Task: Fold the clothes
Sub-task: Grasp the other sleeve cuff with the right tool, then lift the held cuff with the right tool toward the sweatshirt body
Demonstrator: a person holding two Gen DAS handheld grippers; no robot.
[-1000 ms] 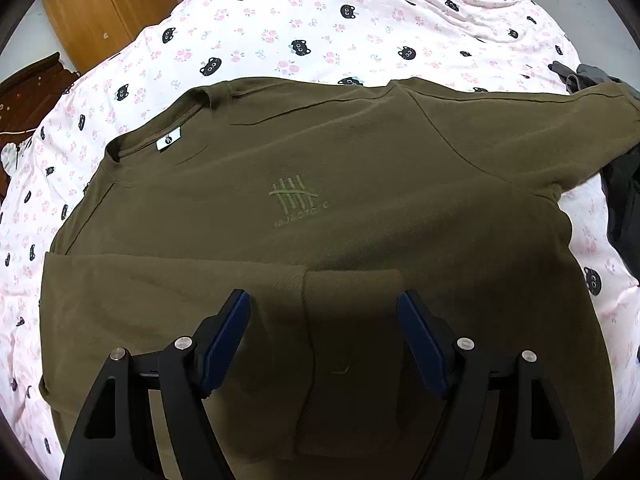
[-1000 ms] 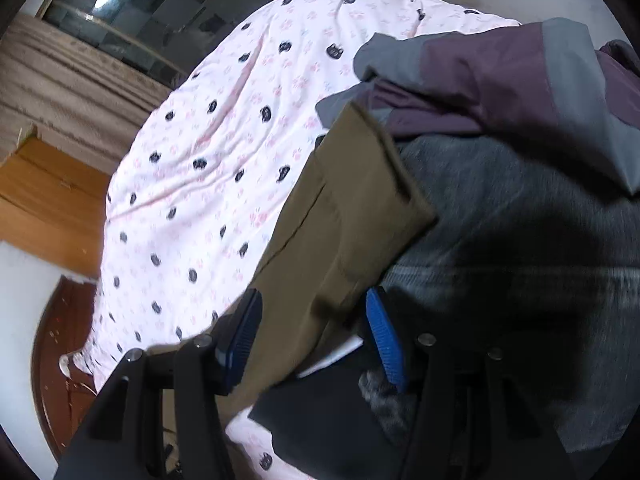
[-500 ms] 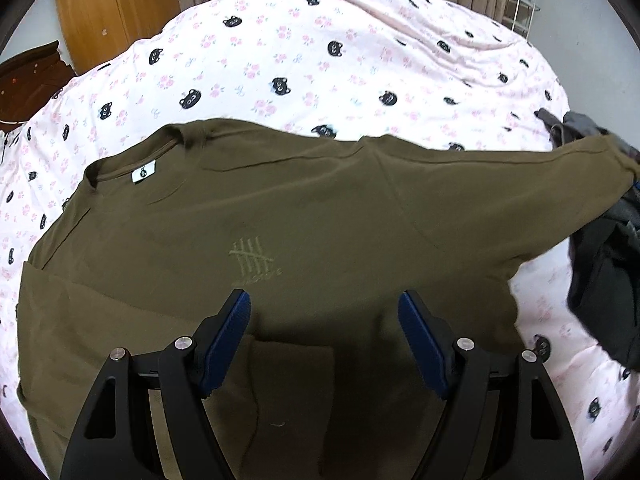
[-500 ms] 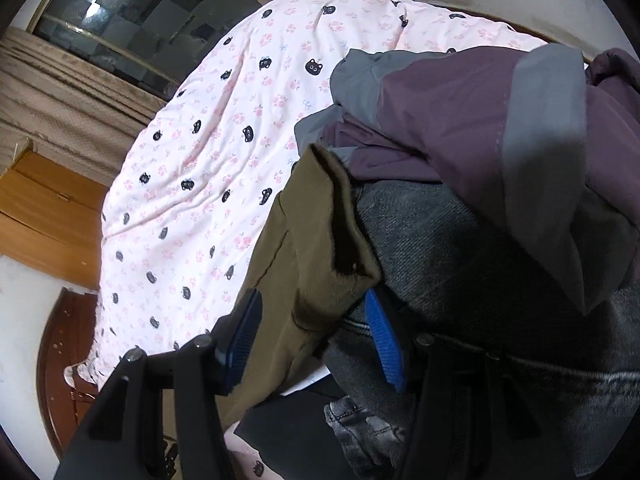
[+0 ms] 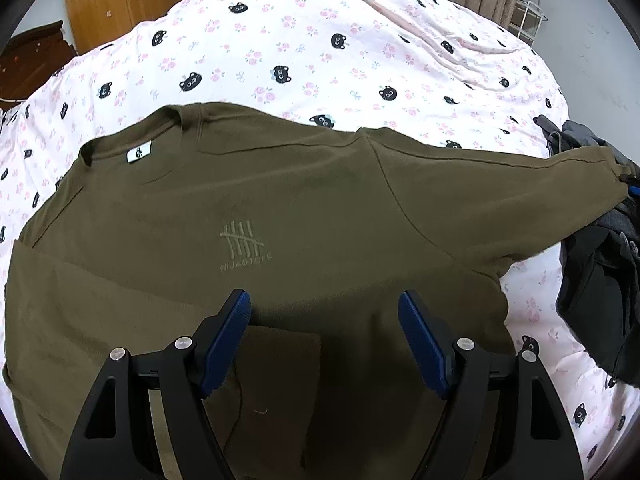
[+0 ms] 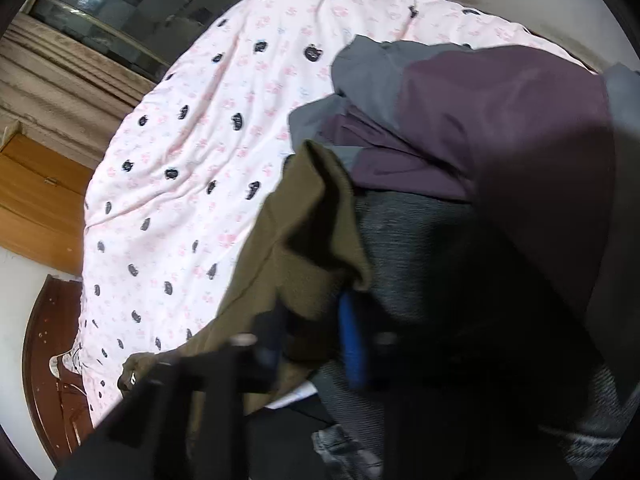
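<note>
An olive long-sleeved sweatshirt (image 5: 280, 208) lies front up on the bed, its left sleeve (image 5: 276, 380) folded across the lower body. My left gripper (image 5: 324, 300) hovers open over the hem area with nothing between its blue pads. The other sleeve (image 5: 500, 184) stretches out to the right onto a pile of clothes. In the blurred right wrist view, my right gripper (image 6: 314, 312) is closing on that sleeve's cuff (image 6: 304, 216), and the bunched olive cloth sits pinched between the pads.
A white bed cover (image 5: 320, 40) with black cat faces and pink flowers lies under everything. A purple and grey jacket (image 6: 500, 120) and dark jeans (image 6: 420, 248) are heaped by the cuff. A wooden wardrobe (image 5: 120, 4) and curtains stand behind the bed.
The right jaws have narrowed from wide apart to pinching the sleeve cuff, and that gripper has pushed in closer to the pile. The left view has swung slightly; its jaws stay apart.
</note>
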